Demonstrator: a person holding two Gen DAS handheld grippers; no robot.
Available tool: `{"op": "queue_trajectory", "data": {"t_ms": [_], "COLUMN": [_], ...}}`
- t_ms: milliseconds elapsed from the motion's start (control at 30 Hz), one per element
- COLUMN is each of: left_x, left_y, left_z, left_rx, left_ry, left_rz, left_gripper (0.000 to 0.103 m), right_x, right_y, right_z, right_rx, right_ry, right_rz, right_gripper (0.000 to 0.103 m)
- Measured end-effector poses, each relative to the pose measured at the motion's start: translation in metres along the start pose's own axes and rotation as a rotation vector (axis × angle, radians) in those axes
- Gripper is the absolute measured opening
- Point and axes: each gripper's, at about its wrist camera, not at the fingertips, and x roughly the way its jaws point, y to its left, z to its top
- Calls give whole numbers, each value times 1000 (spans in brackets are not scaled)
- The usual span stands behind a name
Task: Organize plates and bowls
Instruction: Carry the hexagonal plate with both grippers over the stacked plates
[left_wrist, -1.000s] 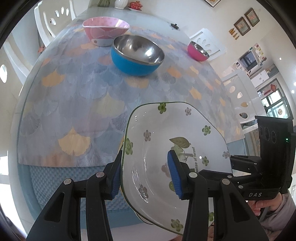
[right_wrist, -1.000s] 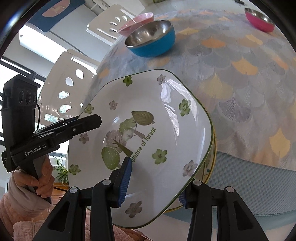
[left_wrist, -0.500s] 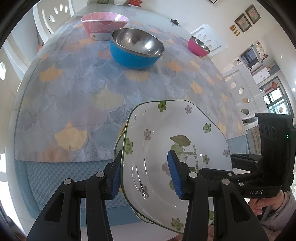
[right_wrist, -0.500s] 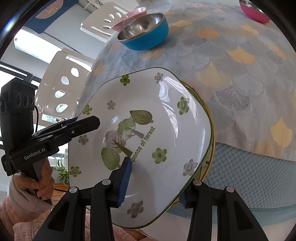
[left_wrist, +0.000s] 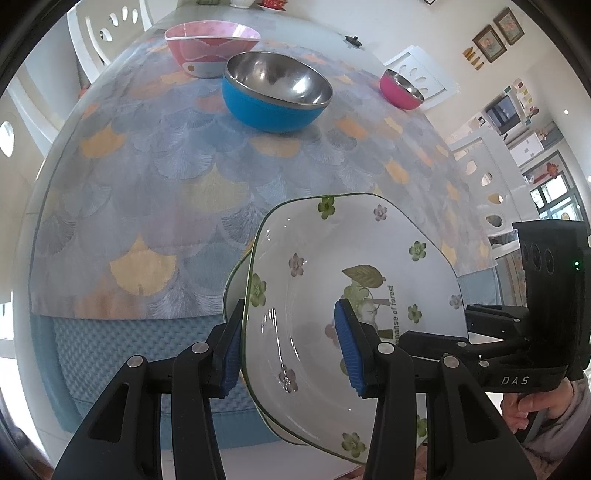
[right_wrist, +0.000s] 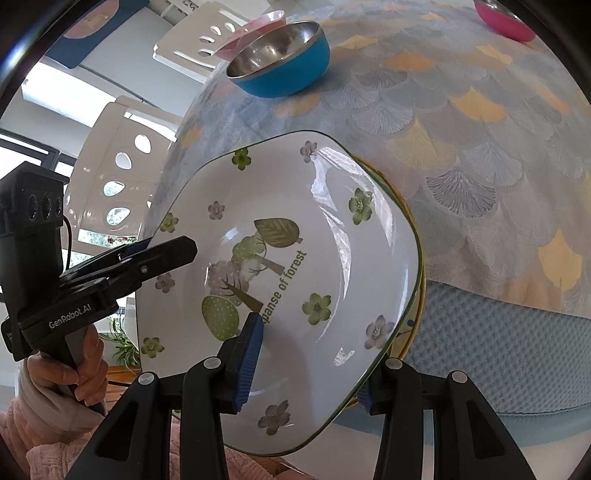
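You have both grippers, left gripper (left_wrist: 288, 349) and right gripper (right_wrist: 308, 363), clamped partway closed on opposite rims of the flowered plate (left_wrist: 354, 295), sharing its weight above the table's near edge (left_wrist: 110, 354); beyond sit the blue bowl (left_wrist: 275, 96), pink bowl (left_wrist: 210, 48) and magenta bowl (left_wrist: 400, 90), probably awaiting sorting.

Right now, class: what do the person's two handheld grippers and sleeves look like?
Both the left gripper and right gripper are black with ribbed blue pads. Printed: "GenRobot.AI" left, "DAS" right. Left sleeve fuzzy pink knit; right sleeve looks greyish.
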Motion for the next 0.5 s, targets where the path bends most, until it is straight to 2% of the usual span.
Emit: {"op": "queue_trajectory", "data": {"t_ms": [500], "left_x": [-1], "left_y": [2], "left_z": [1], "left_rx": [-1], "left_ry": [25], "left_rz": [-11], "left_gripper": [42], "right_x": [0], "right_y": [0], "right_z": [6], "right_rx": [21], "right_ry": [45], "right_rz": [-26], "right_gripper": [43]}}
